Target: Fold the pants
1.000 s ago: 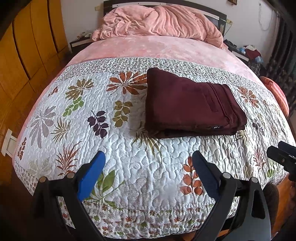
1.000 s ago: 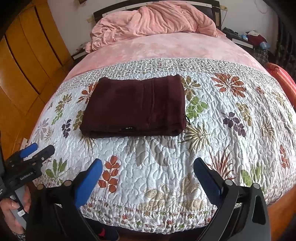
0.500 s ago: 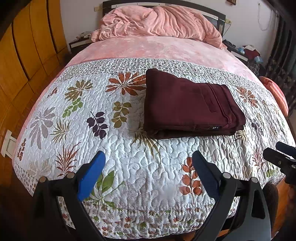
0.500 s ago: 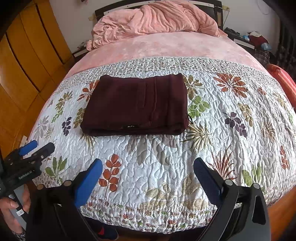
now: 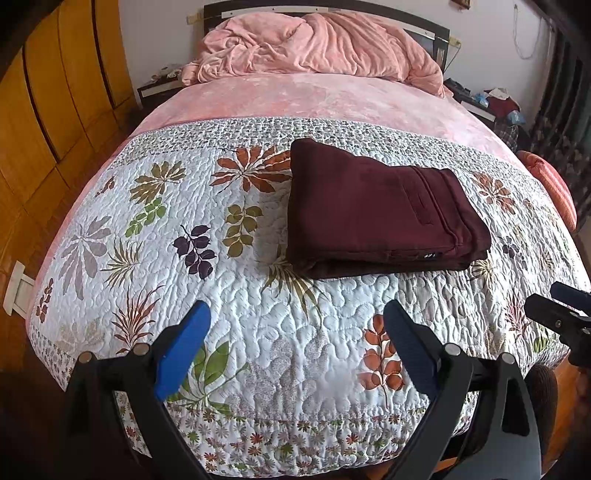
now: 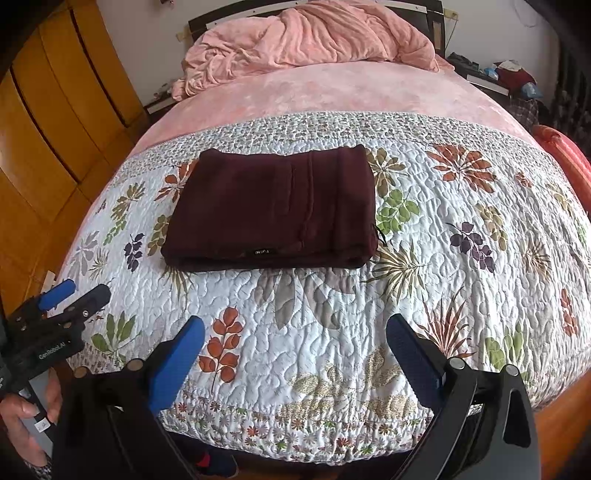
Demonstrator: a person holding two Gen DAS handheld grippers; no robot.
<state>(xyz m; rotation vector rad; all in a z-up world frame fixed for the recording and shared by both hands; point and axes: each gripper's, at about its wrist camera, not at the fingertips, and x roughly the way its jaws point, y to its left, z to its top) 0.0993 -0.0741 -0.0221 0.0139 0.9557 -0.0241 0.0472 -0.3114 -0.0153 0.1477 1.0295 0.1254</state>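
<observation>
Nothing much has moved since a second ago: both views have only drifted slightly, and the folded dark maroon fabric pants (image 5: 380, 210) lie where they were, a flat rectangle on the white leaf-patterned quilt (image 5: 236, 295), towards its far edge. Beyond the quilt stretches a pink bedsheet (image 5: 314, 98), with a crumpled pink blanket (image 5: 317, 48) heaped at the dark headboard (image 6: 406, 3). Orange wooden wardrobe doors (image 6: 55, 122) line the left wall. Near the foot of the bed, the left gripper (image 5: 295, 345) and right gripper (image 6: 295, 360) hover apart, blue-padded jaws wide and empty; a hand (image 6: 22, 417) grasps the left one's handle.
</observation>
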